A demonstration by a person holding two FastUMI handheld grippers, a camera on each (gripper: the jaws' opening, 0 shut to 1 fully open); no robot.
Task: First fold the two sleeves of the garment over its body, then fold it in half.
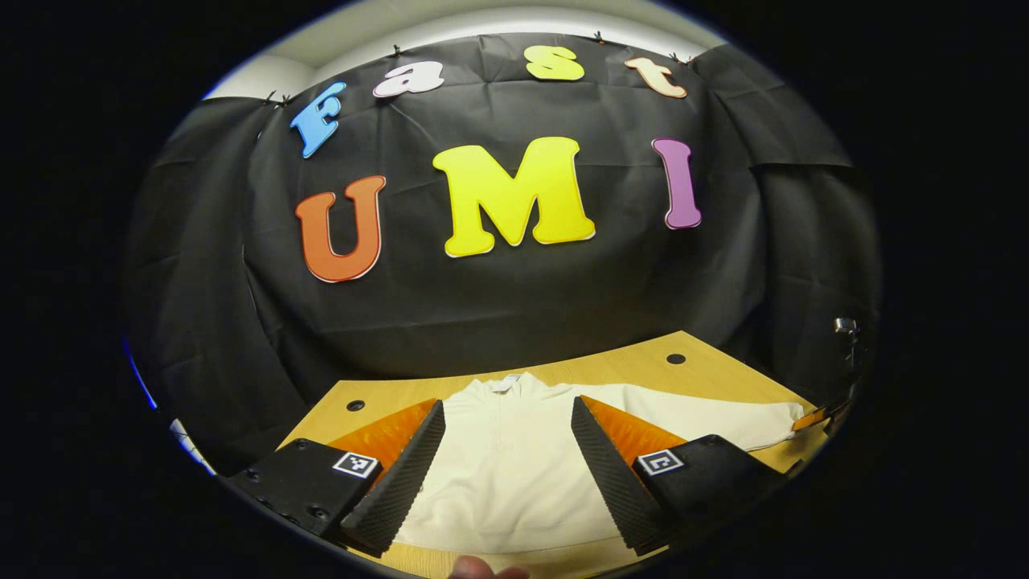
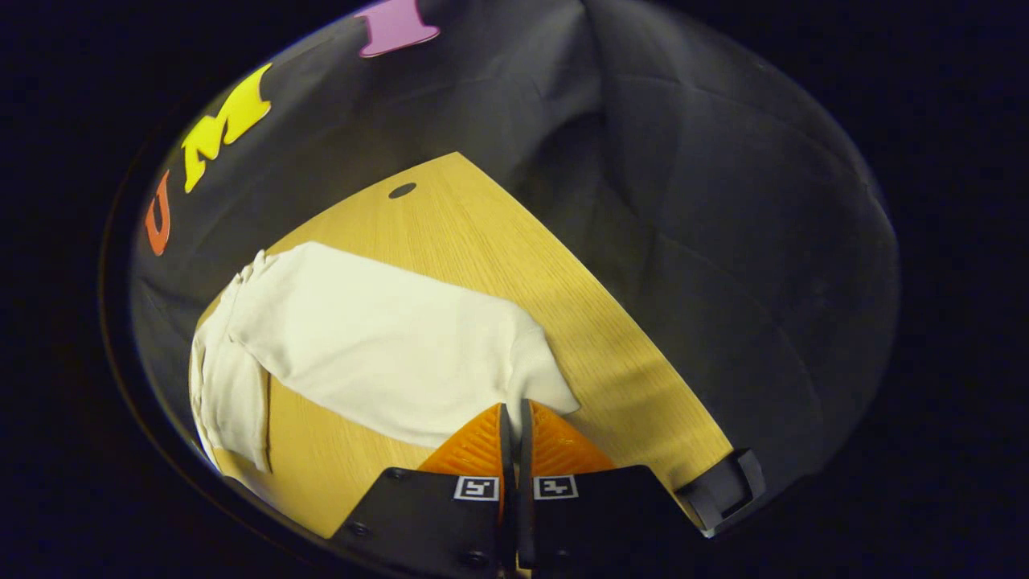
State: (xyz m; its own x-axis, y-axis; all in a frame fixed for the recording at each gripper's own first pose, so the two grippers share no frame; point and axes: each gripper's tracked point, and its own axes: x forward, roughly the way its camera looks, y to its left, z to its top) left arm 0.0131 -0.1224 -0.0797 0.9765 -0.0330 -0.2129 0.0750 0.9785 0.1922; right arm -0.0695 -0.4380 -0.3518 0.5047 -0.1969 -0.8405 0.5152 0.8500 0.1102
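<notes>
We log the wooden table (image 1: pixel 643 366) across the lower part of the left gripper view; in the right gripper view it runs from upper centre down to the lower right. A dark round hole (image 1: pixel 676 359) sits near its far edge, right of centre, and another at left.

The cream garment (image 1: pixel 514 466) lies flat on the table at lower centre of the left gripper view, collar toward the wall, one sleeve (image 1: pixel 723 418) stretched out to the right of the frame. In the right gripper view we see that sleeve (image 2: pixel 386 346) as a long band from upper left to lower centre, its cuff end at the claw.

Left claw (image 1: pixel 508 414): fingers spread wide, framing the garment body at the bottom of its view, gripping nothing. Whether it touches the cloth we cannot tell.

Right claw (image 2: pixel 511 414): fingers drawn together at the sleeve's cuff edge, bottom centre. We cannot tell for certain whether cloth is pinched between them.

A fingertip (image 1: pixel 474 569) shows at the bottom edge of the left gripper view.
</notes>
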